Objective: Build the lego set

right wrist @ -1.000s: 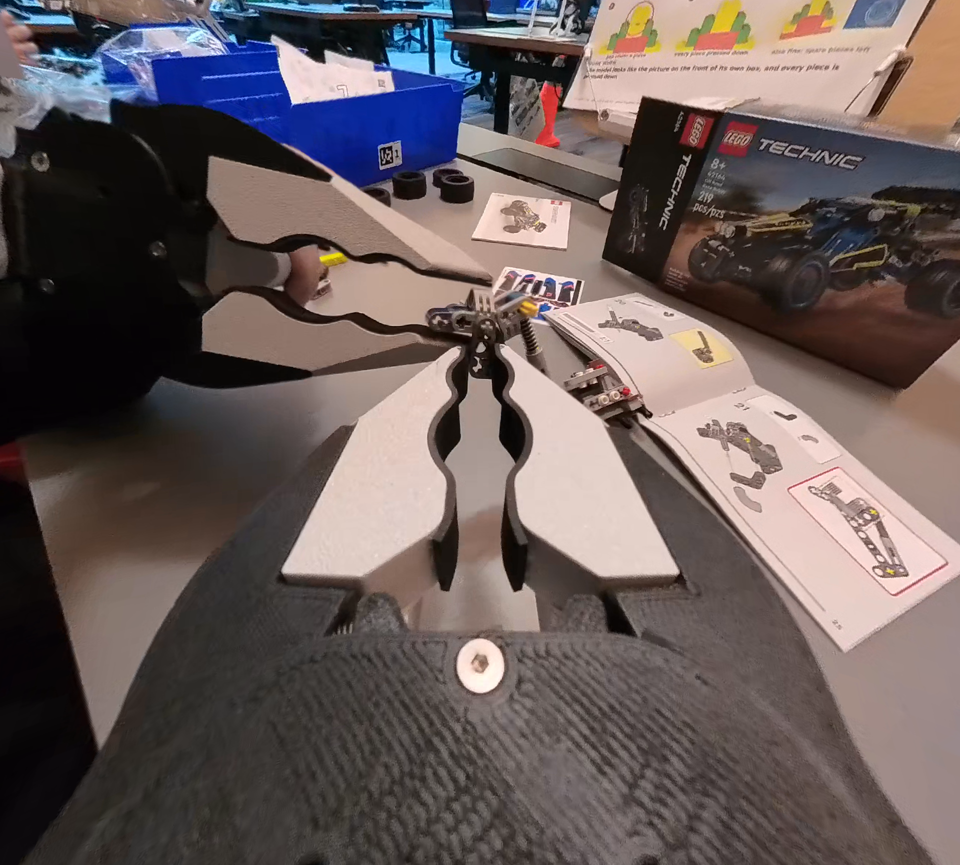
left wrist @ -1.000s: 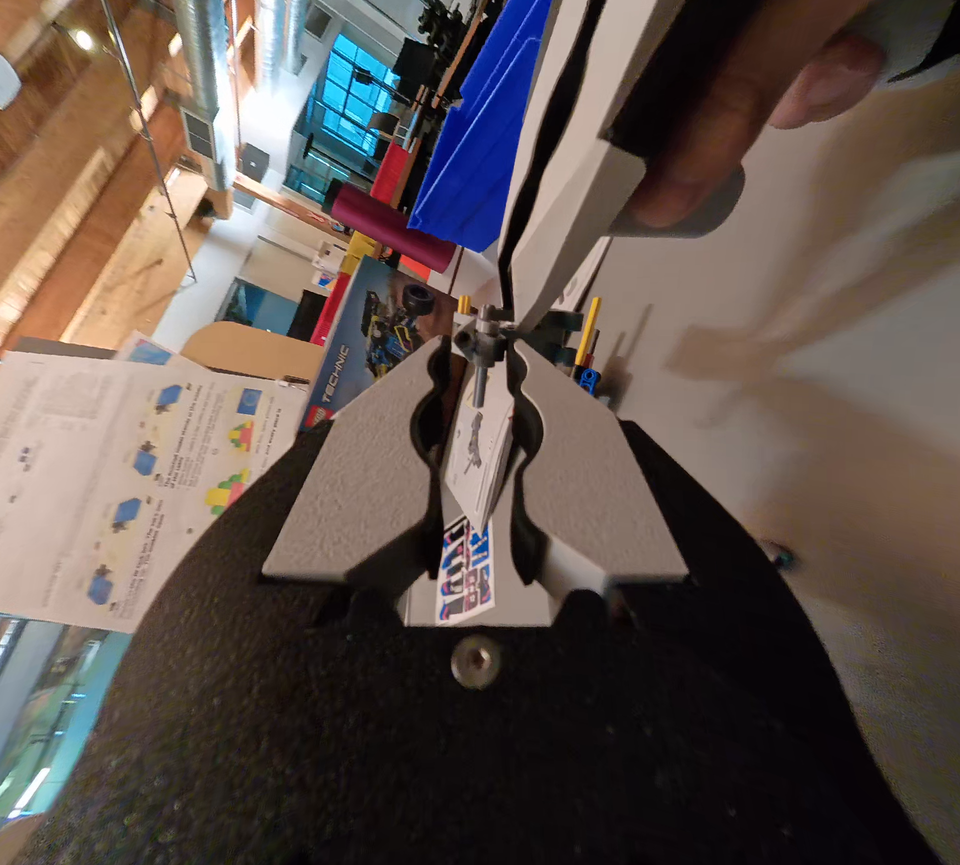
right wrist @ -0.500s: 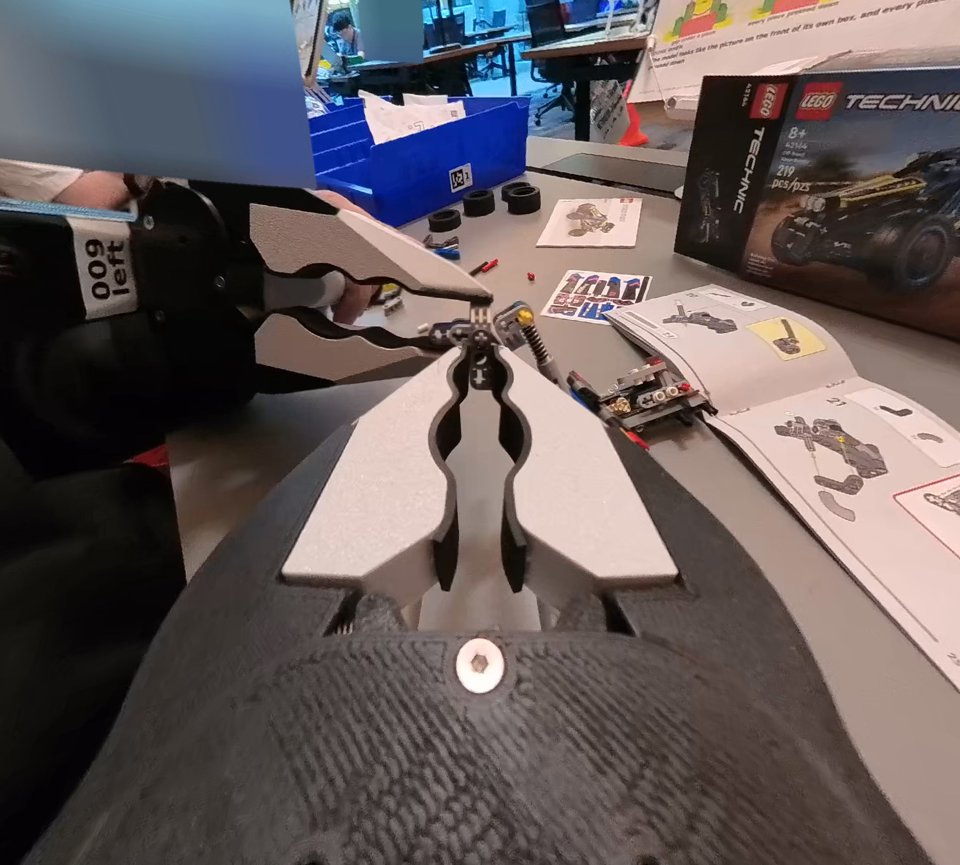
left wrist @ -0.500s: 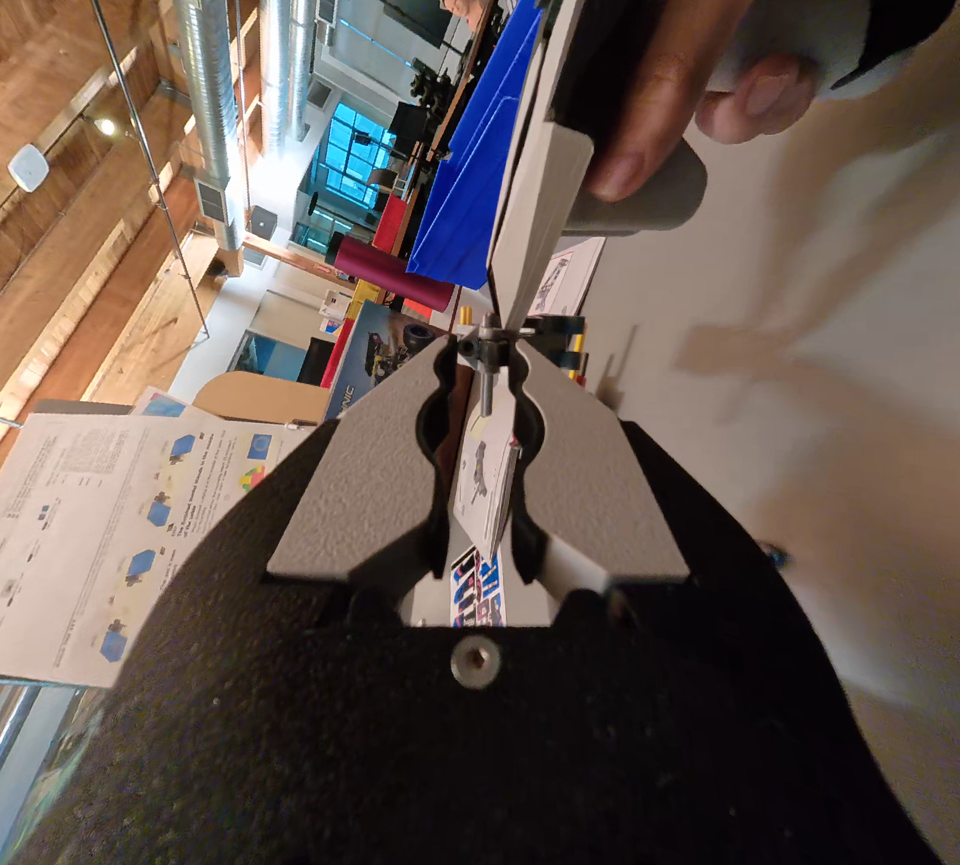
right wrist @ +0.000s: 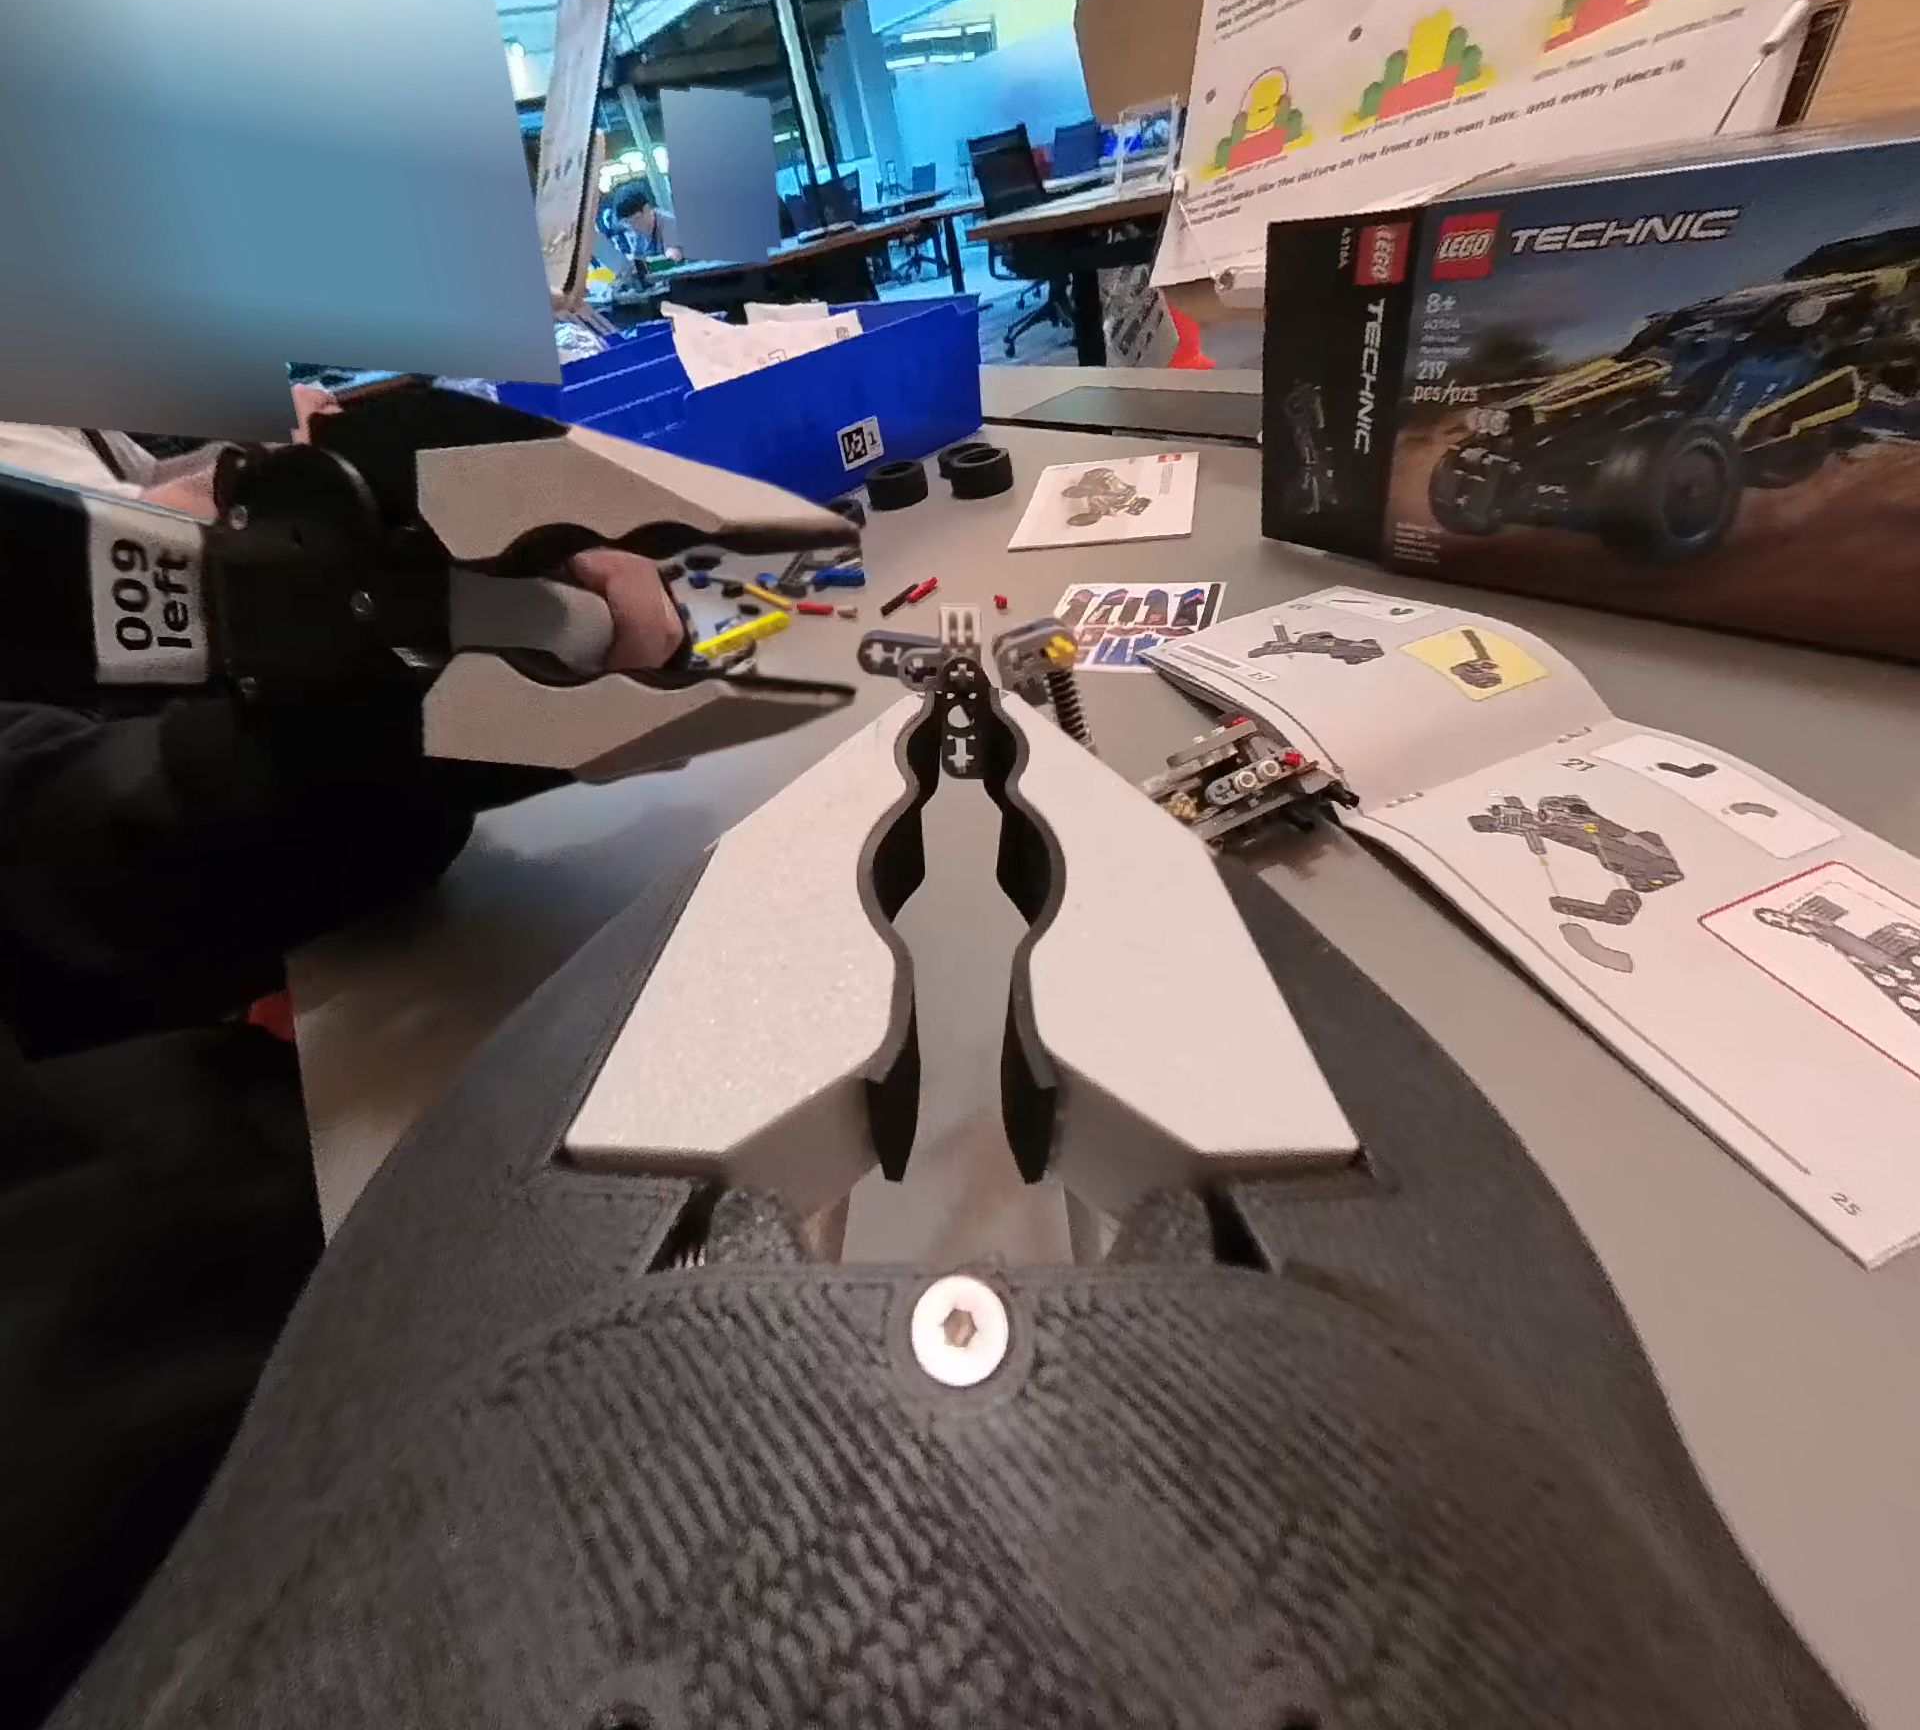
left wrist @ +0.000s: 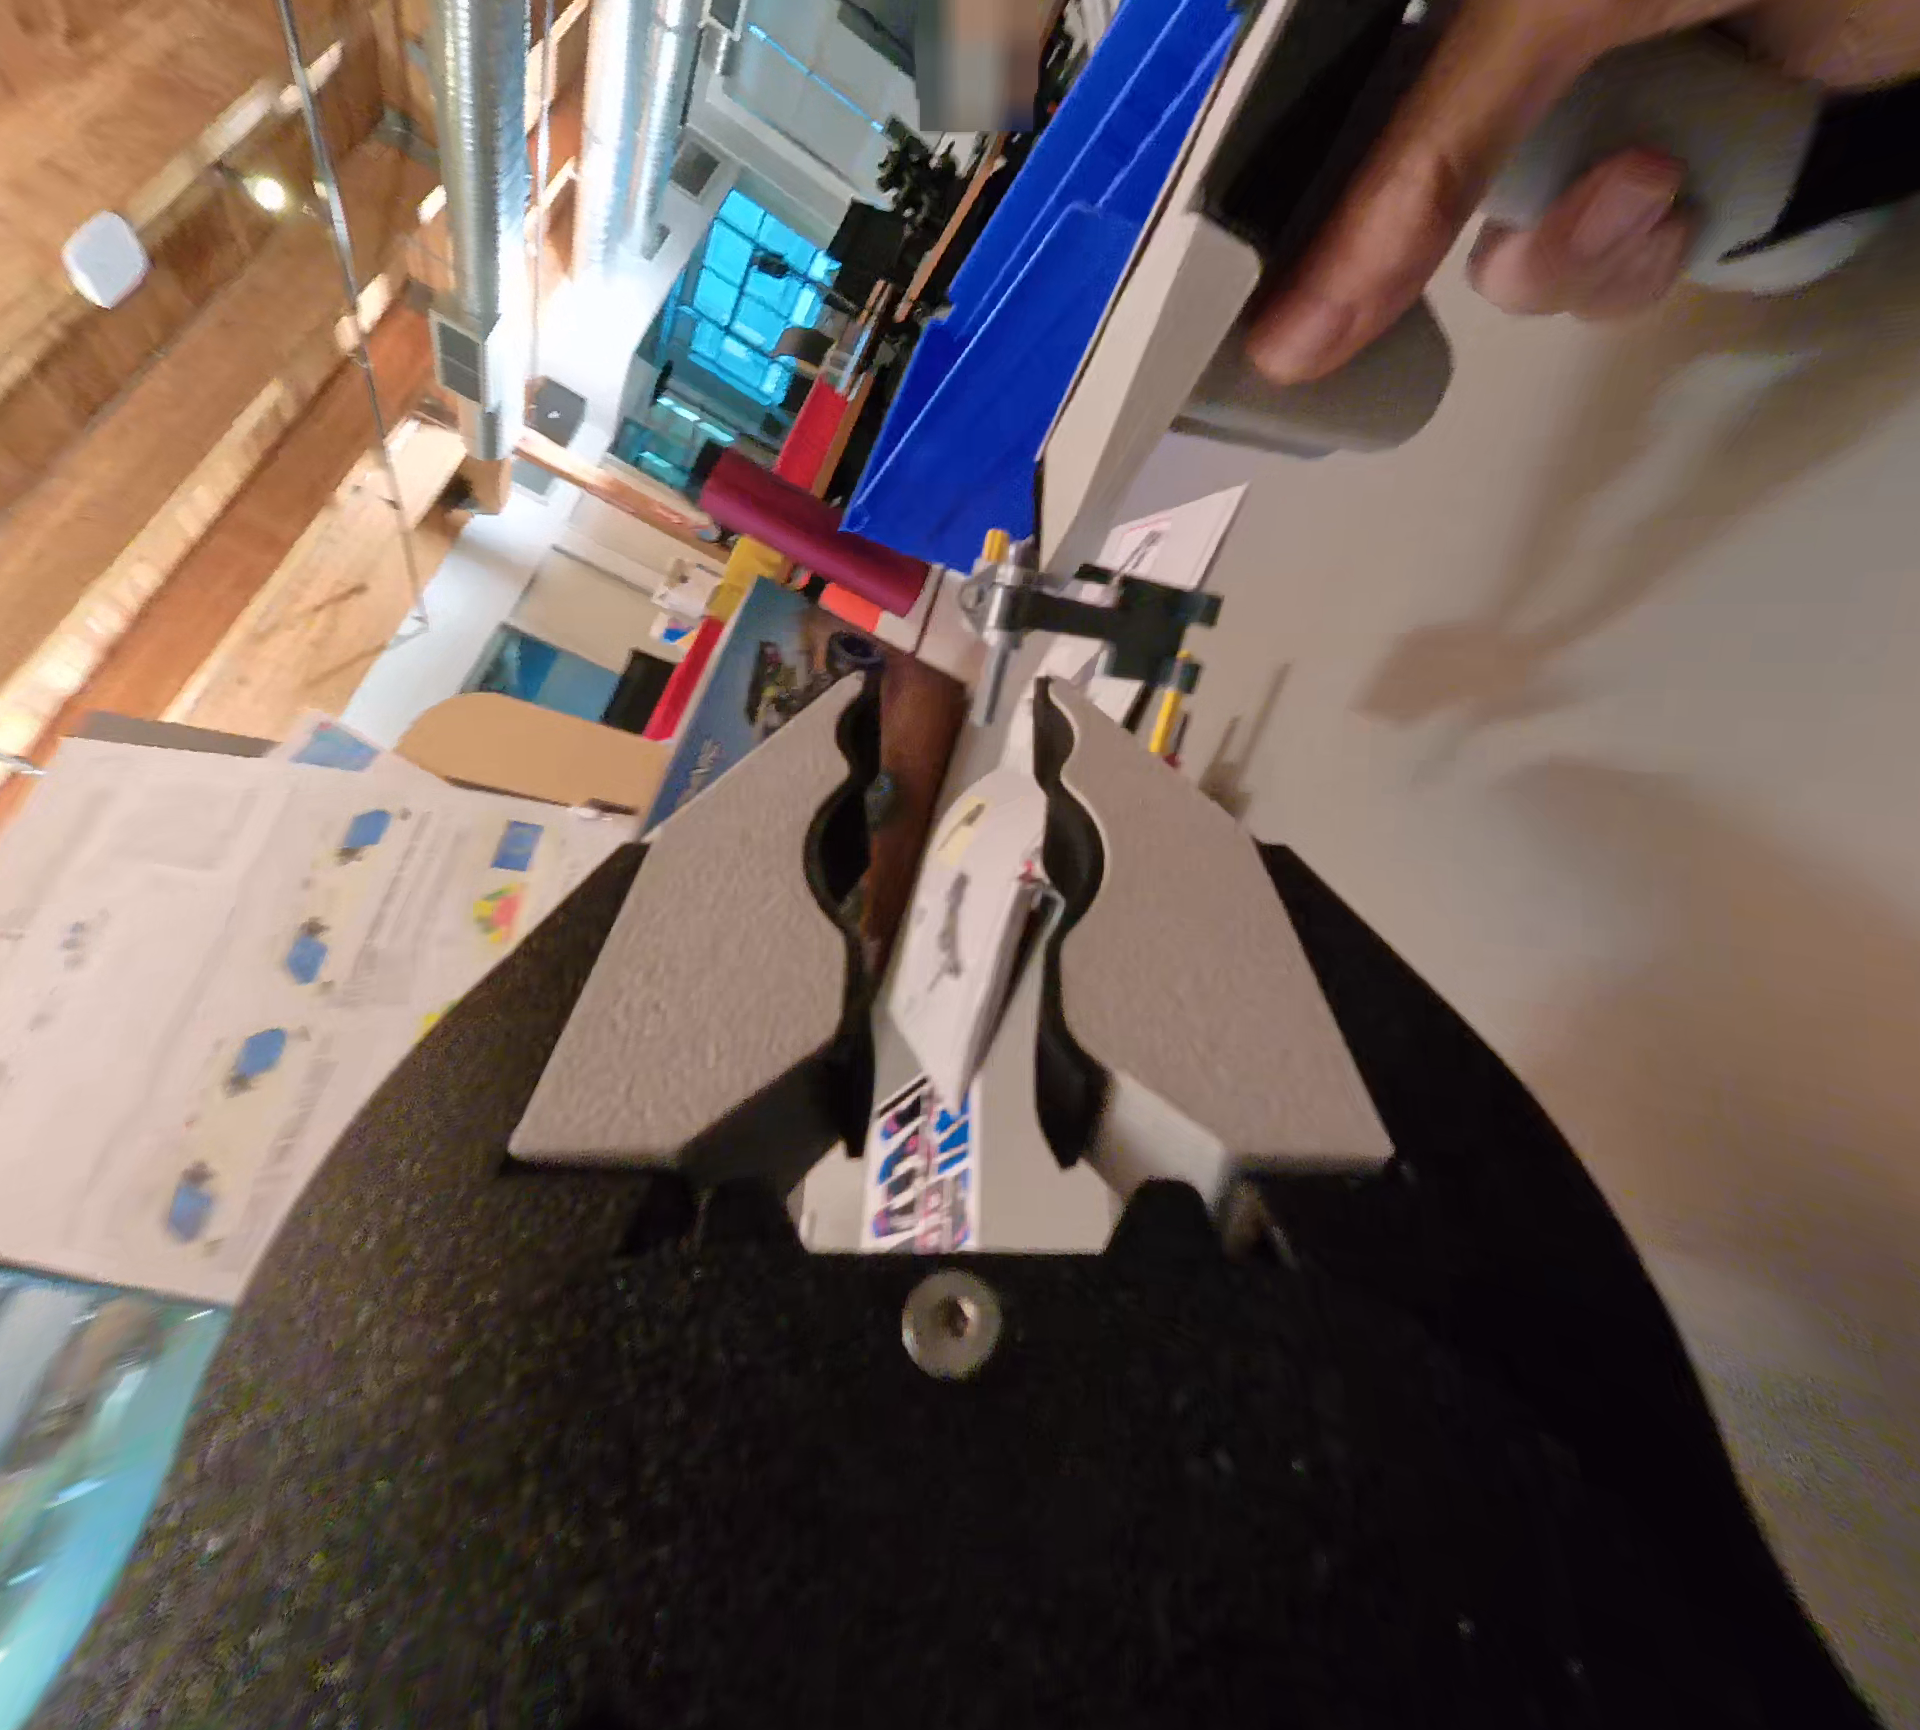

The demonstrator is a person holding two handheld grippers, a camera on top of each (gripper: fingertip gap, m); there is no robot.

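Note:
My right gripper point(right wrist: 961, 712) is shut on a small lego assembly point(right wrist: 1039, 652) of black and grey beams with a spring shock absorber, and holds it above the table. My left gripper point(right wrist: 852, 610) is open and empty, with its tips just left of the assembly and apart from it. In the left wrist view the left gripper point(left wrist: 951, 693) stands open just below the assembly point(left wrist: 1101, 615). There the right gripper point(left wrist: 1023, 553) comes in from the upper right, held by a hand.
A partly built grey chassis point(right wrist: 1236, 771) lies beside the open instruction booklet point(right wrist: 1558, 849). Behind are the set's box point(right wrist: 1621, 392), a sticker sheet point(right wrist: 1138, 626), a leaflet point(right wrist: 1107, 496), black tyres point(right wrist: 935, 475), loose pieces point(right wrist: 790, 600) and a blue bin point(right wrist: 810, 402). Only a small space, under 4 cm, lies between the two pairs of fingers.
My left gripper has opened, let go of the assembly and drawn back a little. My right gripper still holds the assembly and has lifted it slightly.

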